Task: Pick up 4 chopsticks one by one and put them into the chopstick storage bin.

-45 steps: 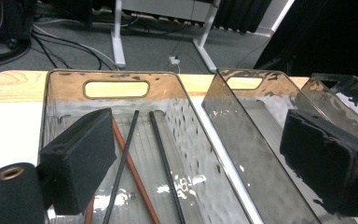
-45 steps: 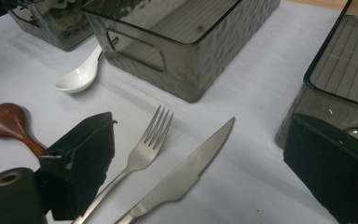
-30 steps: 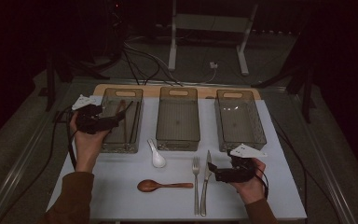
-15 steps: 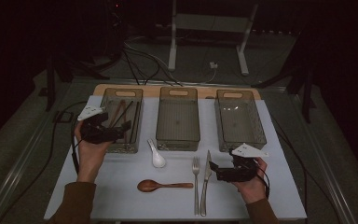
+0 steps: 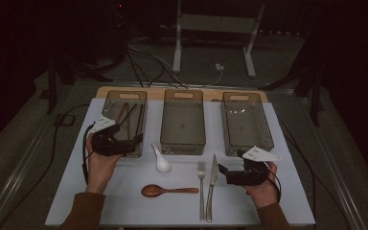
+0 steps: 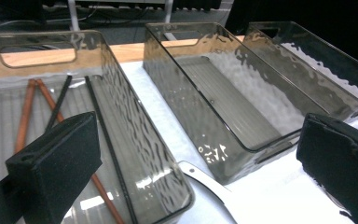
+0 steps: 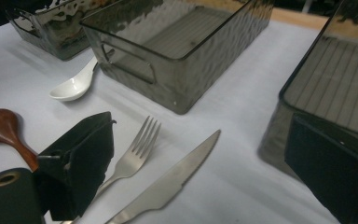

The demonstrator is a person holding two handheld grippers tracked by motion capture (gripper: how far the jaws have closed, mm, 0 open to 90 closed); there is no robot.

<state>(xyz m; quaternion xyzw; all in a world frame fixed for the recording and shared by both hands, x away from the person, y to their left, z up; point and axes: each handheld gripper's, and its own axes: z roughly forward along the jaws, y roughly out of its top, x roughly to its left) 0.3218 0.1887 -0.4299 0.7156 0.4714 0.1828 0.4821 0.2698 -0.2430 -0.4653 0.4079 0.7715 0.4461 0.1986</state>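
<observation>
Right gripper (image 5: pixel 229 173), fingers open and empty, sits just right of the steel table knife (image 5: pixel 212 183); knife's long axis runs near-to-far along worktop (image 5: pixel 287 201).

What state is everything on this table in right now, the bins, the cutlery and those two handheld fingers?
Left bin: holds chopsticks.
Middle bin: empty.
Right bin: empty.
White spoon: loose on the table.
Wooden spoon: loose on the table.
Fork: flat beside the knife.
Left gripper: open, empty.
Right gripper: open, empty.
</observation>
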